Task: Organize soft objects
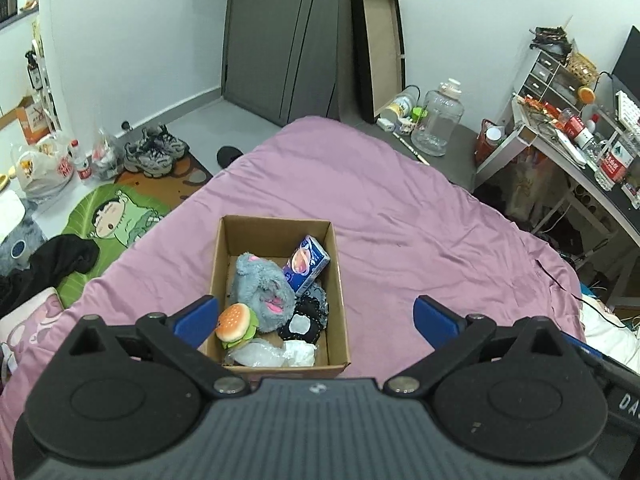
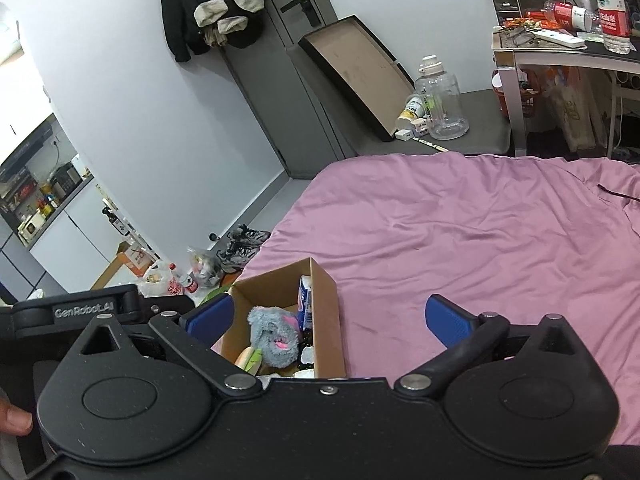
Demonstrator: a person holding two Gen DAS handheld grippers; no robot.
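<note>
Readable writing is scarce: "GenRobot.AI" stands in raised letters on the black body of the left gripper where it shows at the left edge of the right wrist view, and "DA" is the visible start of a marking on the dark part at the right edge of the left wrist view. The red labels on the bottles on the cluttered surface (image 2: 560,54) are too small to read.

The cardboard box (image 1: 338,280) sits open on the pink bedspread (image 1: 420,216). Inside it lie a grey plush toy (image 1: 262,286) with pink patches, a burger plush (image 1: 236,326), a blue carton (image 1: 306,264) leaning against the far right corner, a black crocheted piece (image 1: 306,318) and crumpled clear plastic (image 1: 256,356).

The left gripper (image 1: 316,320) hangs above the box with its blue fingers (image 1: 196,320) wide apart and nothing between them; the box contents lie below the gap, nearer the left finger. The right gripper (image 2: 328,320) also has its fingers (image 2: 450,322) spread wide and empty; the box lies under its left finger (image 2: 210,316), bare bedspread under the right.
</note>
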